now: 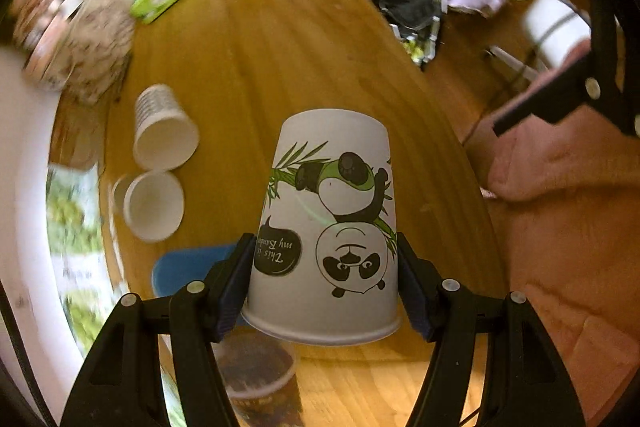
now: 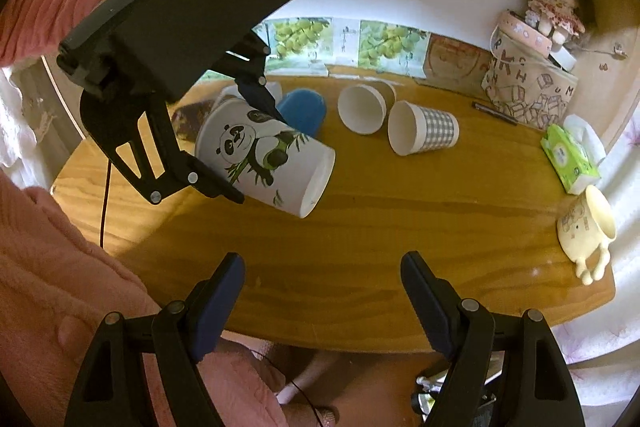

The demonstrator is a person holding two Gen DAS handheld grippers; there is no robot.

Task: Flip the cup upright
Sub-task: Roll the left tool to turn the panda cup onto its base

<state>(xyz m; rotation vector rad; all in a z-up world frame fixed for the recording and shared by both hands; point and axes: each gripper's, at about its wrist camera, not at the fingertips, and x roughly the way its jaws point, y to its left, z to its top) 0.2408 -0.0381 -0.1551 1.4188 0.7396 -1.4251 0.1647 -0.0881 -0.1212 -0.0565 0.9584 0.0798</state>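
Note:
My left gripper (image 1: 324, 275) is shut on a white paper cup with a panda print (image 1: 332, 211), gripping its sides near the rim. In the right wrist view the panda cup (image 2: 266, 157) is held on its side above the wooden table (image 2: 360, 235), its base pointing right, with the left gripper (image 2: 248, 143) around it. My right gripper (image 2: 322, 275) is open and empty, hovering over the table's near edge.
On the table lie a checked cup (image 2: 424, 129) and a white cup (image 2: 362, 107) on their sides, plus a blue cup (image 2: 304, 109) and a dark cup (image 1: 260, 383). A cream mug (image 2: 586, 227), green tissue pack (image 2: 570, 159), patterned bag (image 2: 528, 87) and a pen (image 2: 494, 113) sit at the right.

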